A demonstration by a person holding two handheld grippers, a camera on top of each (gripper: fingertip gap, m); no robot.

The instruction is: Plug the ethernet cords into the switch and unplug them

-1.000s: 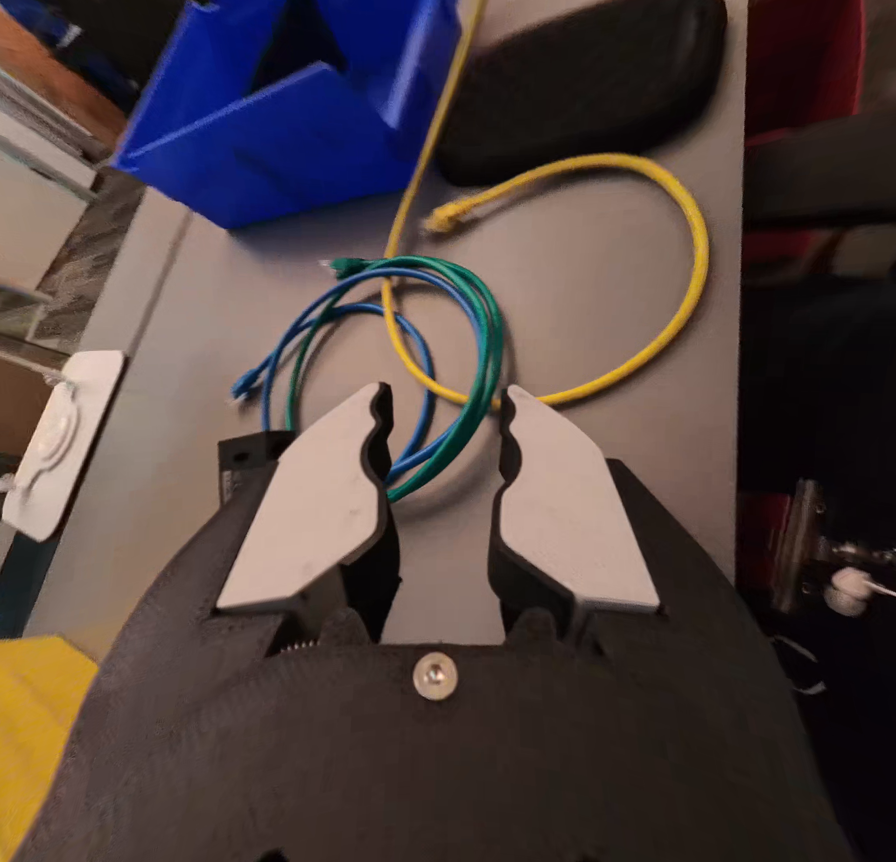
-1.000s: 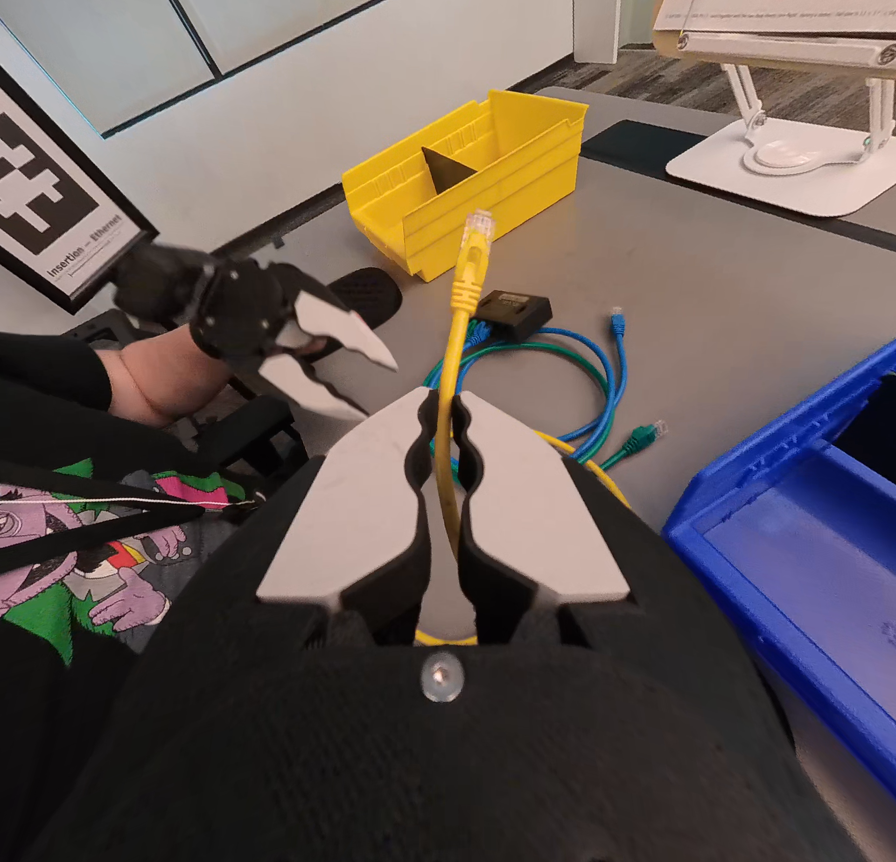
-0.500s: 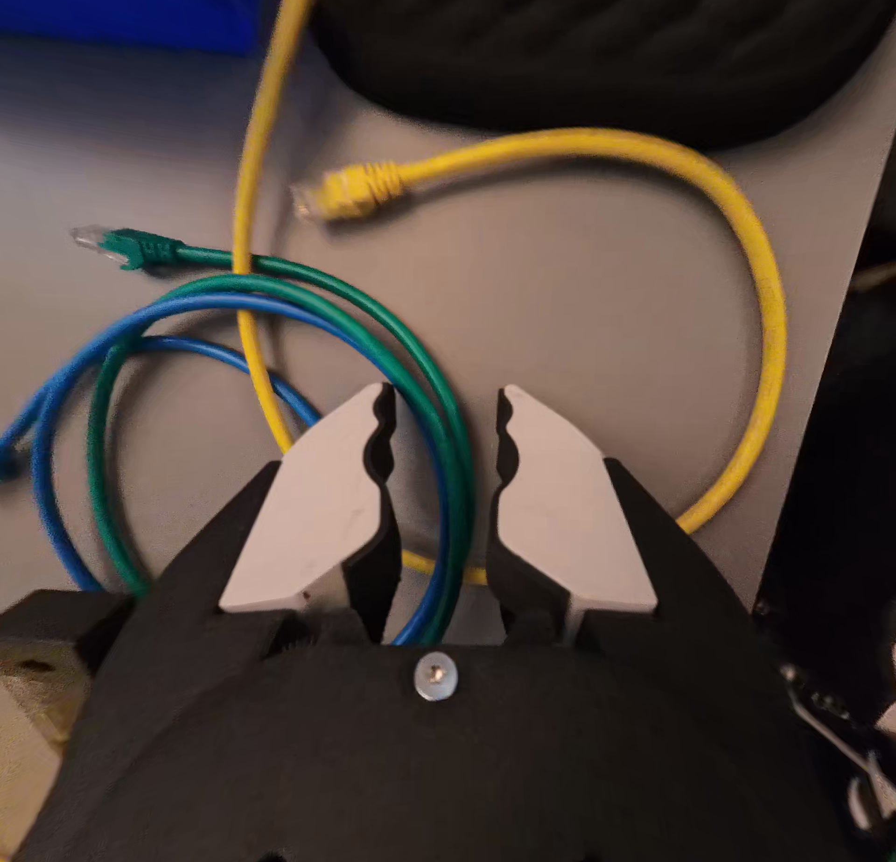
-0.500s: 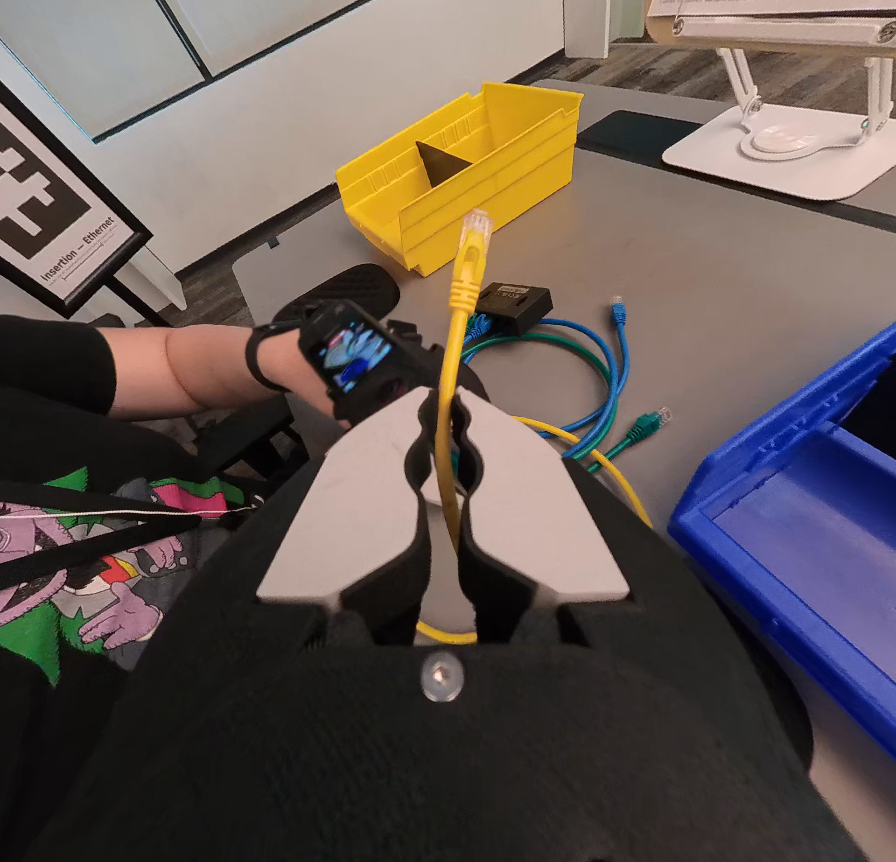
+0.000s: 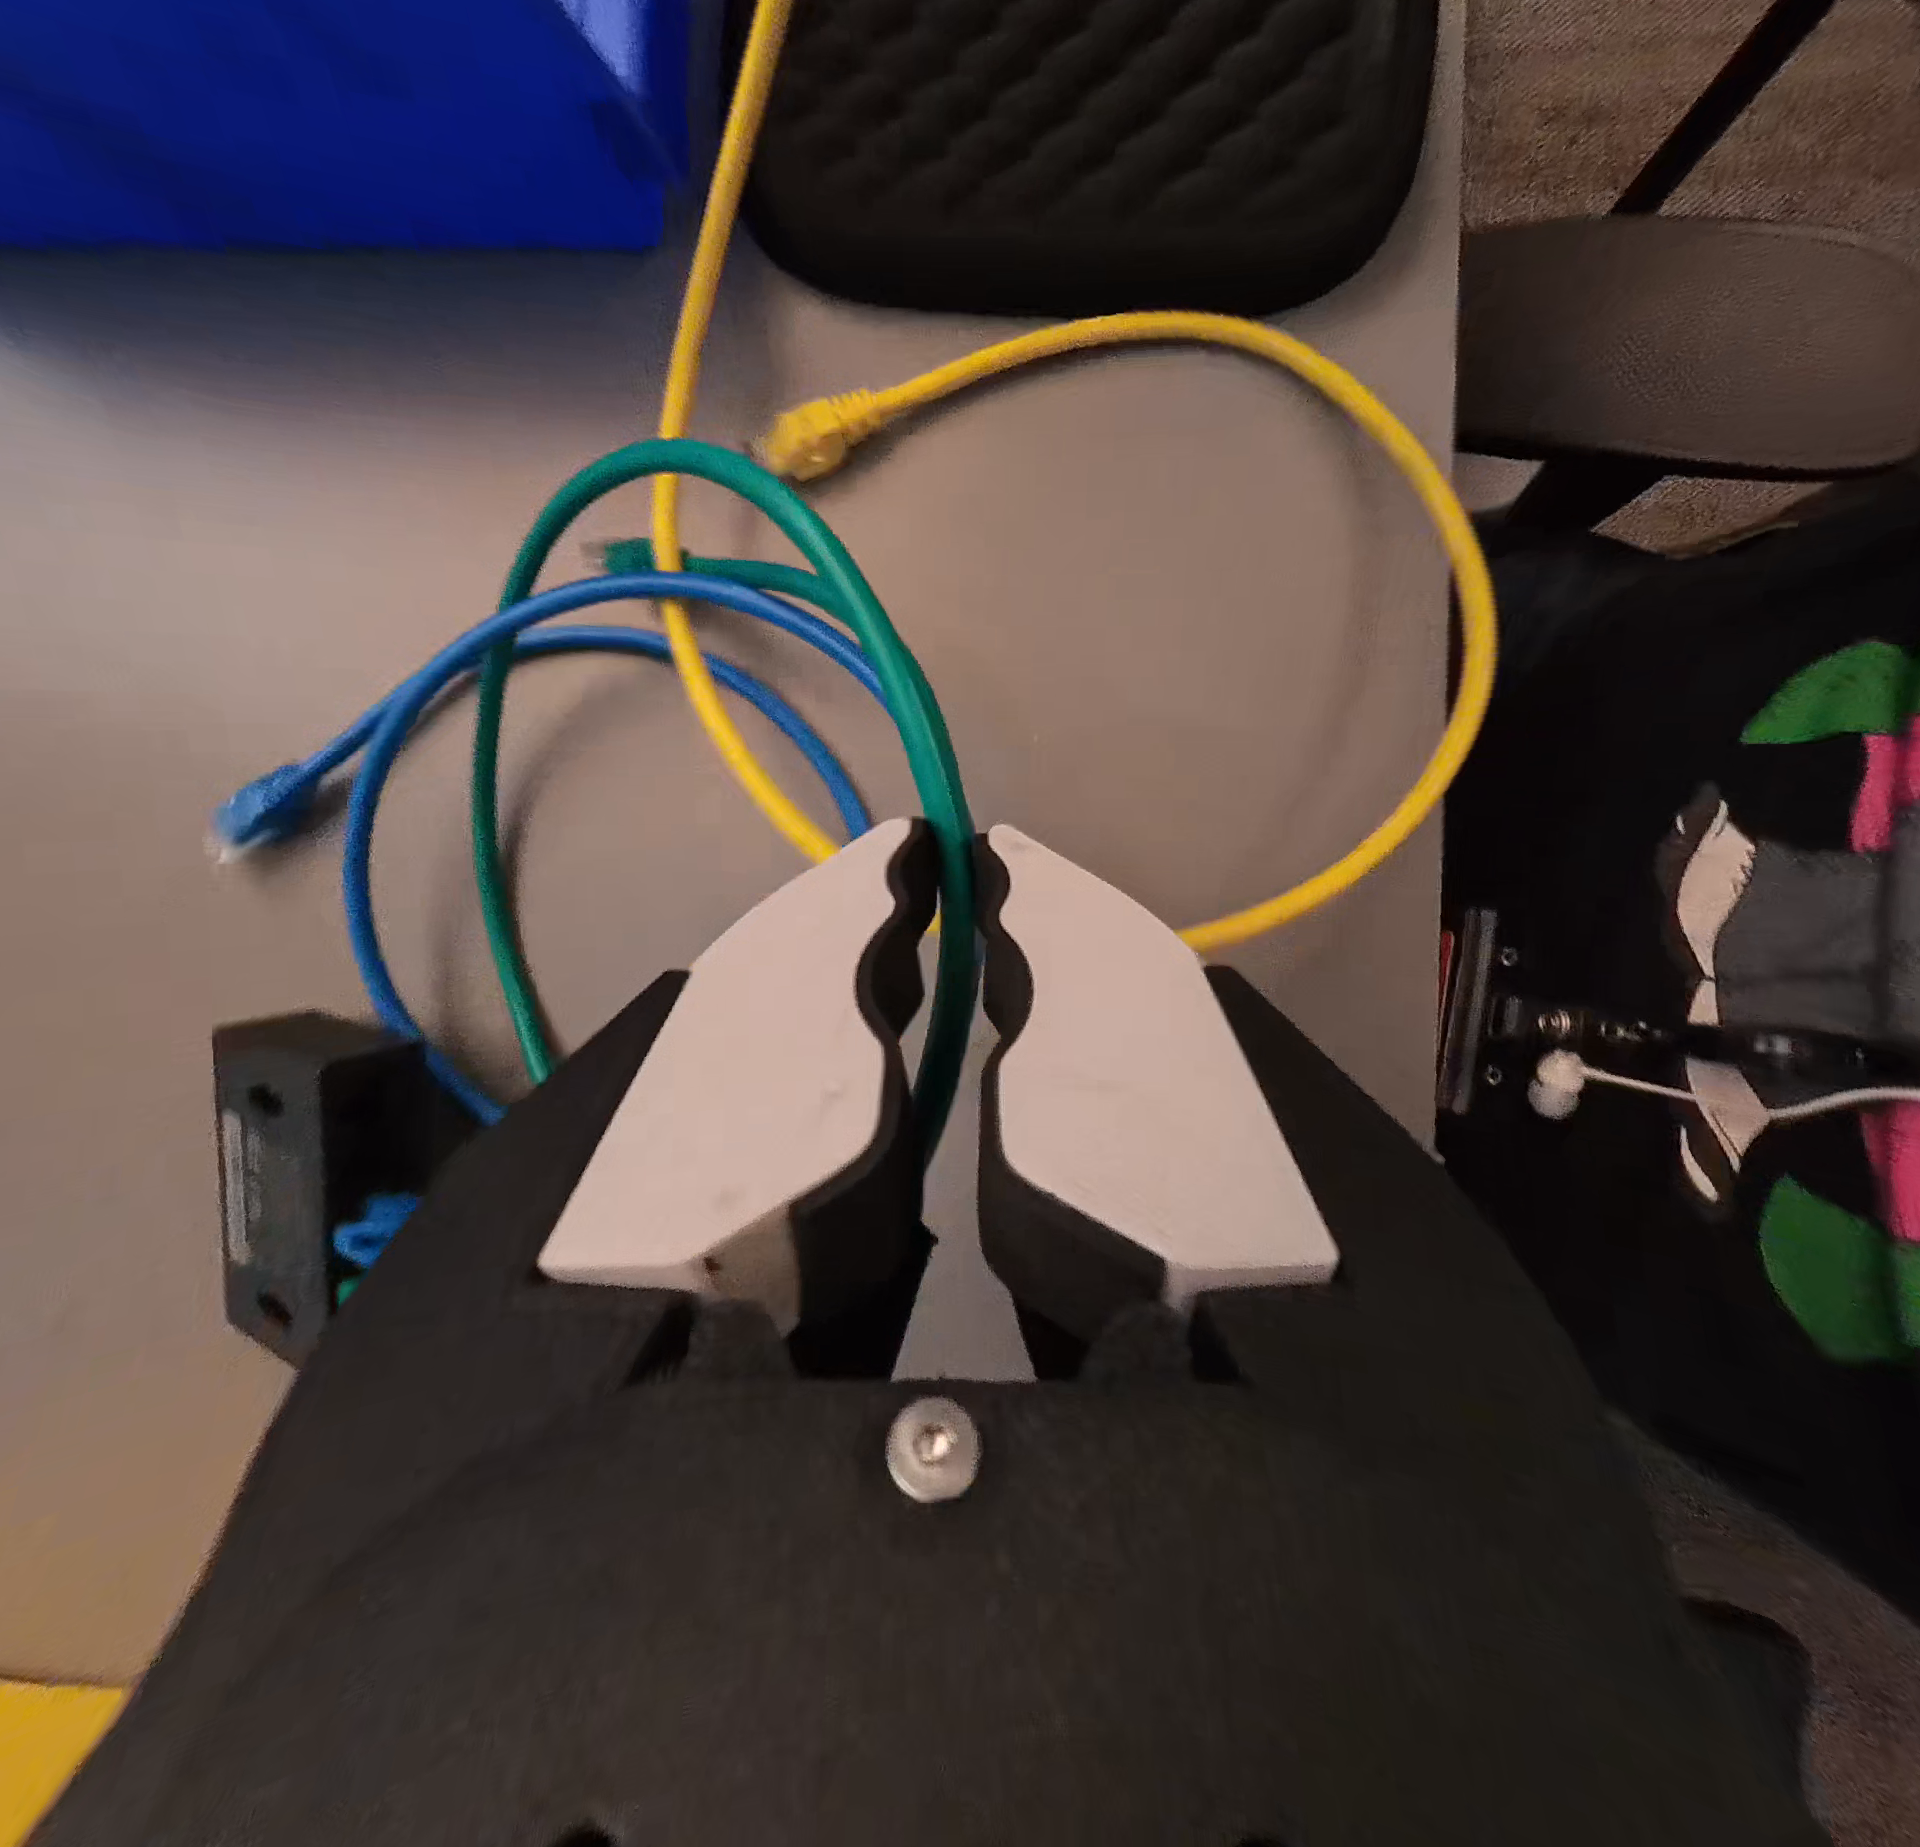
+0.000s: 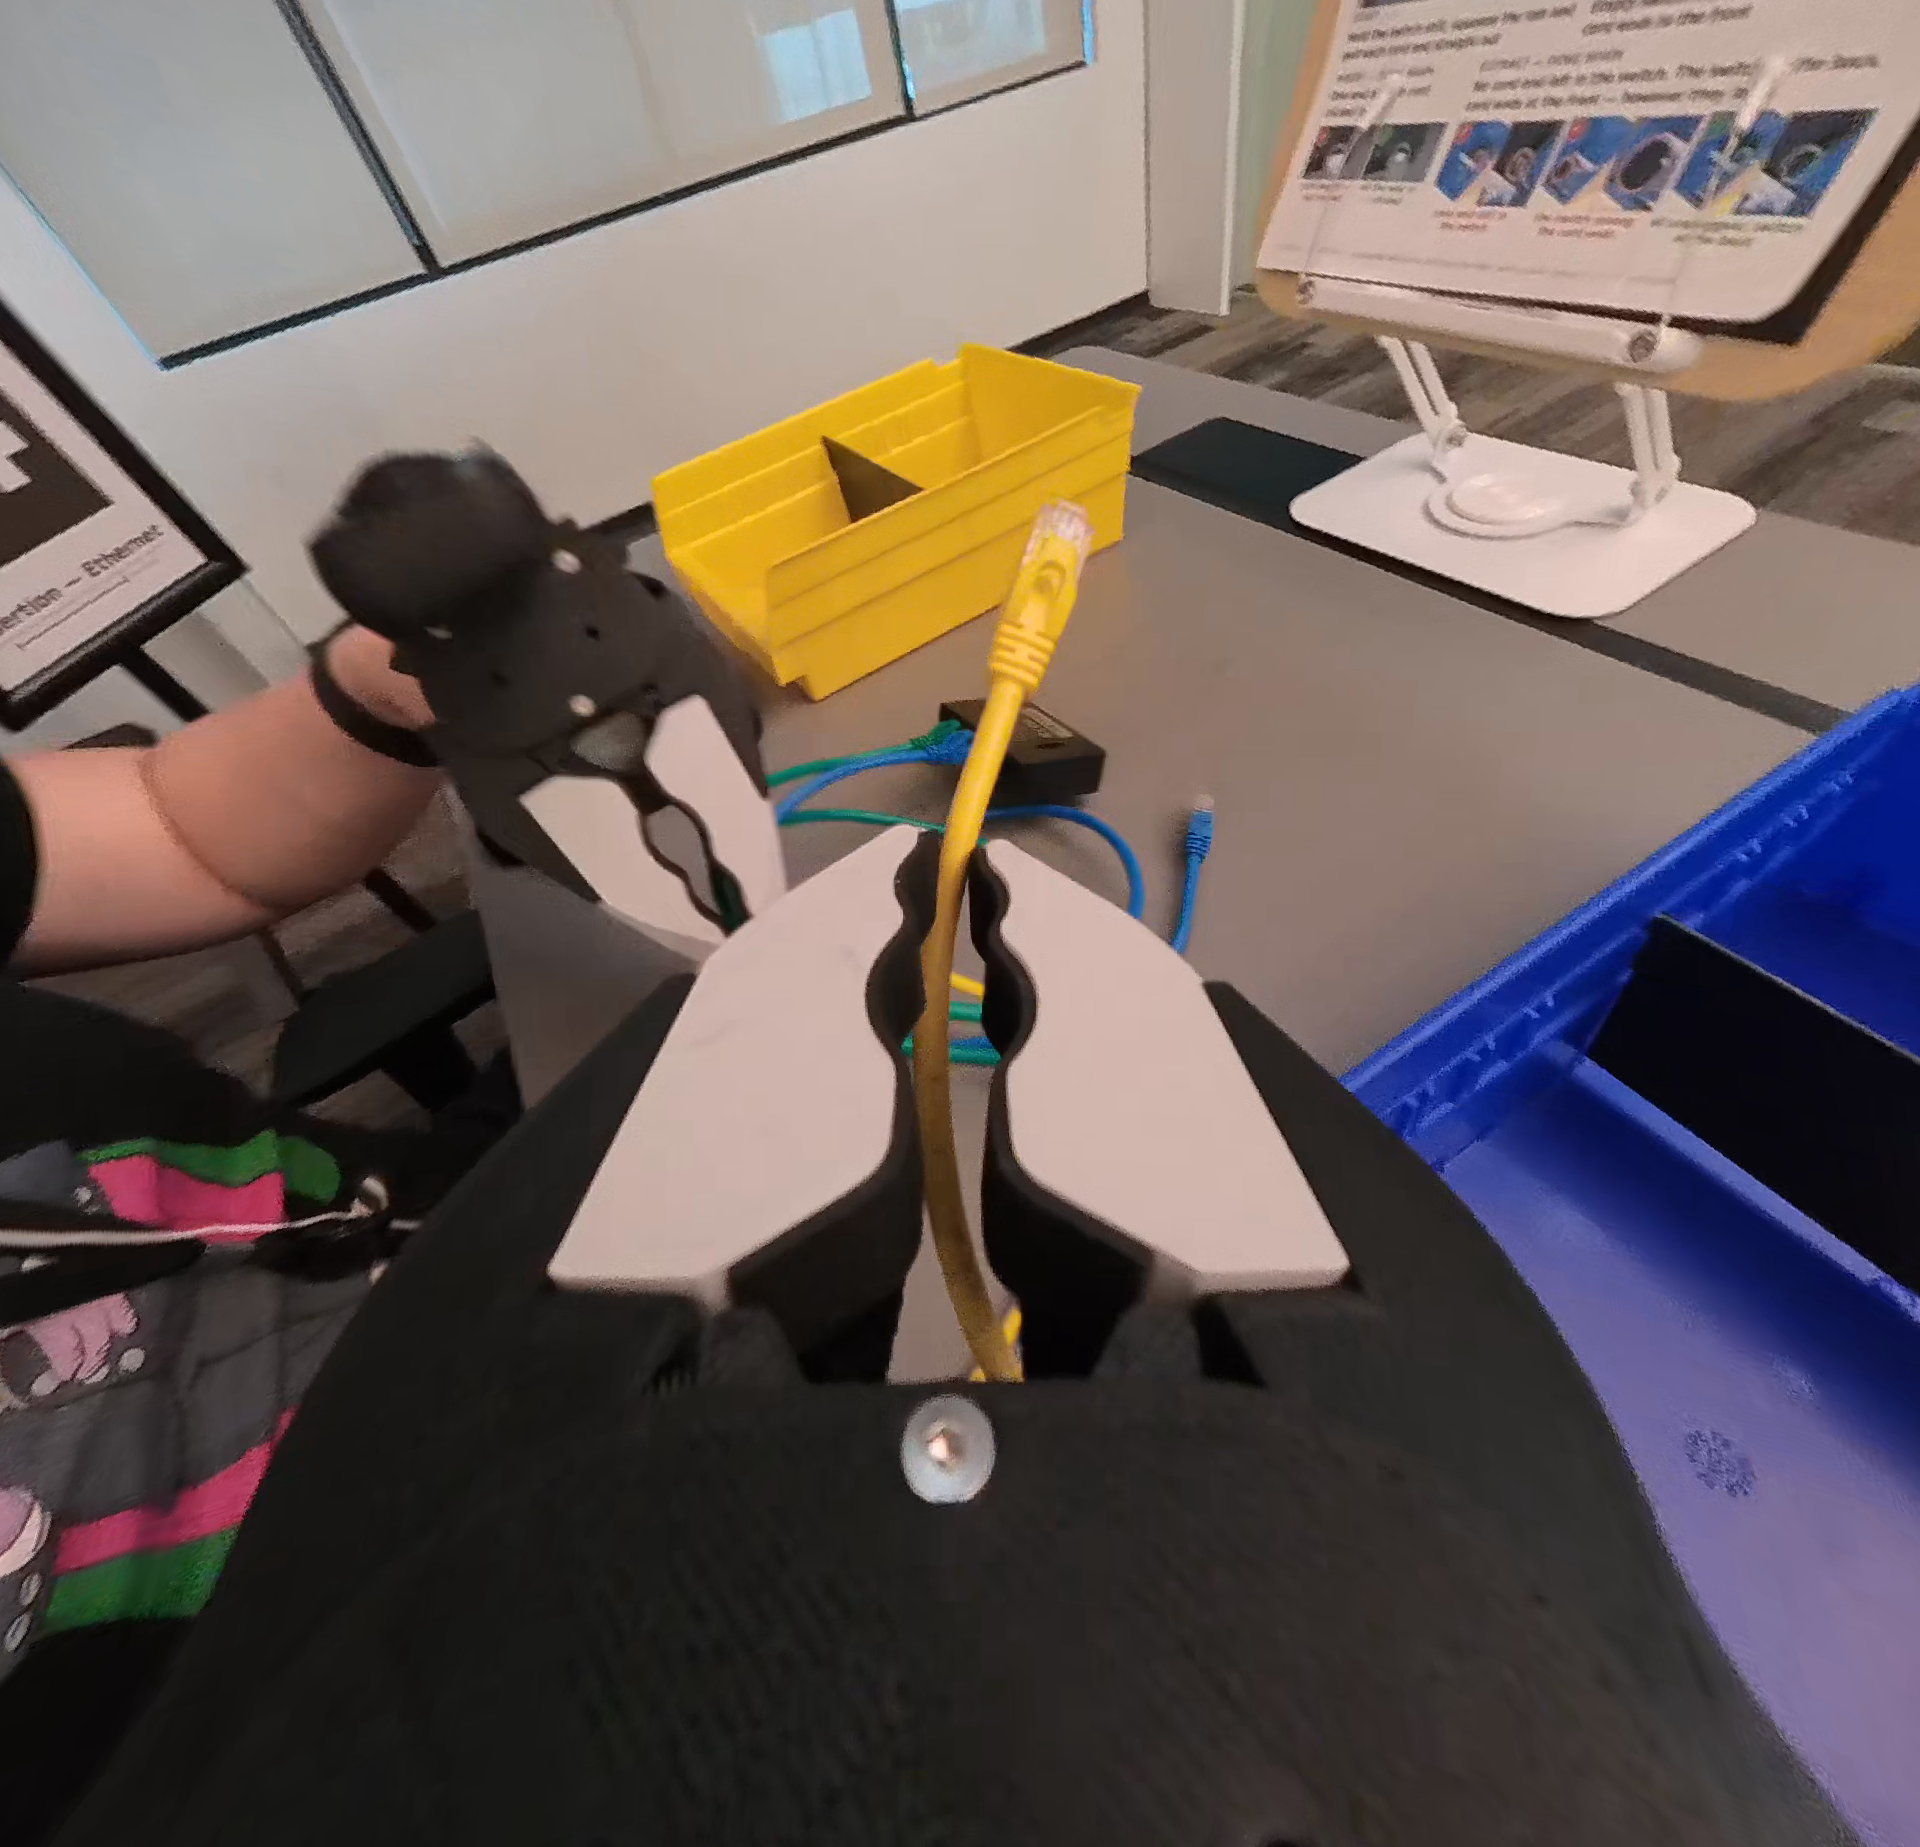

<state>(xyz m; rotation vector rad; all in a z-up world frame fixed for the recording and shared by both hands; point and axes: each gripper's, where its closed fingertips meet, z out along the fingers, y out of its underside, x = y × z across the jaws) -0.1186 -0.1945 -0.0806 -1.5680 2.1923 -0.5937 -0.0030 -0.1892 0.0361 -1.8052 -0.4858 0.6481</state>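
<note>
- Left claw (image 5: 954,857), lower centre of left wrist view: jaws pinched on the green cord (image 5: 914,706), which runs up between the fingers and loops toward mid frame.
- Green cord plug (image 5: 623,554) lies on the grey bench (image 5: 1143,602), just left of where the yellow cord (image 5: 1455,654) crosses it.
- Right claw (image 6: 948,852), lower centre of right wrist view: jaws clamped on the yellow cord, whose plug (image 6: 1055,540) points up, raised off the bench.
- Yellow cord's other plug (image 5: 816,436) rests on the bench in the upper middle of left wrist view, below a black padded rest (image 5: 1081,104).
- Blue cord (image 5: 436,717) is coiled on the bench, its free plug (image 5: 260,810) at mid left.
- Black switch (image 5: 275,1153) sits at lower left of left wrist view, with blue and green plugs at its near face; seating unclear.
- Blue bin (image 6: 1714,1122) is at right, yellow bin (image 6: 904,550) at upper centre of right wrist view.
- White stand (image 6: 1517,519) with a board is at upper right.
</note>
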